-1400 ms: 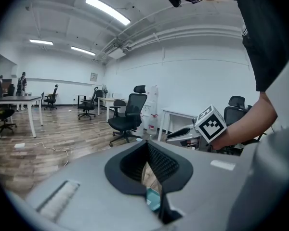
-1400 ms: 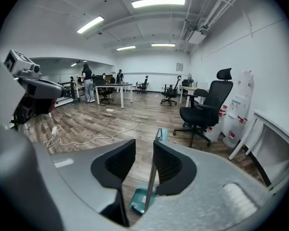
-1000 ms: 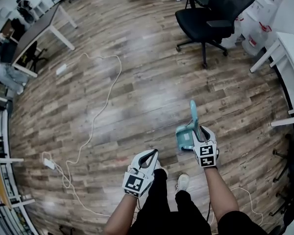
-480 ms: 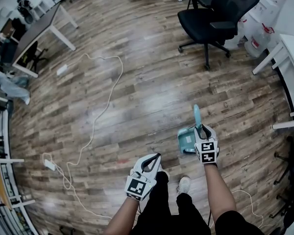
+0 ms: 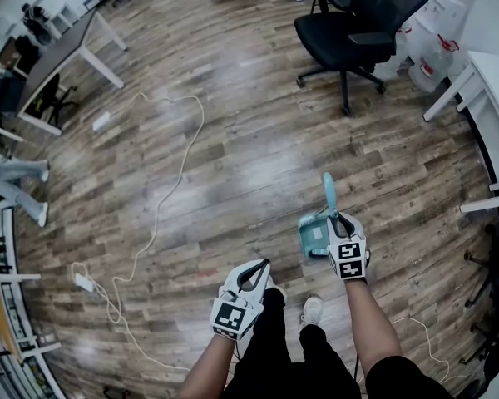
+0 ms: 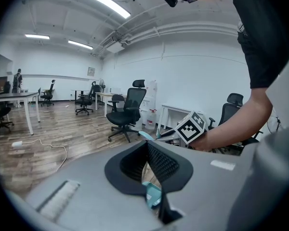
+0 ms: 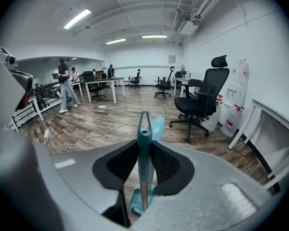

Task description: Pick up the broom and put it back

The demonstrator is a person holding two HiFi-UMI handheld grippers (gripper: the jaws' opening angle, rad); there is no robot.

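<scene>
A teal broom with its handle (image 5: 328,191) upright stands in a teal dustpan (image 5: 313,235) on the wood floor, just ahead of the person's shoes. My right gripper (image 5: 339,221) is at the upper handle. In the right gripper view the handle (image 7: 144,129) runs straight up between the jaws of the right gripper (image 7: 144,150), which are closing, their pads against its sides; the dustpan (image 7: 137,201) shows below. My left gripper (image 5: 264,264) hangs to the left, shut and holding nothing. The left gripper view shows the dustpan (image 6: 153,195) through the slit between the left gripper's (image 6: 147,146) fingers.
A black office chair (image 5: 358,23) stands ahead on the right, beside water jugs (image 5: 437,61) and a white table (image 5: 491,81). A white cable (image 5: 162,198) snakes across the floor to a power strip (image 5: 85,281). A desk (image 5: 66,52) stands far left, with a person's legs (image 5: 17,181) nearby.
The right gripper's jaws have narrowed onto the broom handle. Both hands stay about where they were. The person at the far left has walked along.
</scene>
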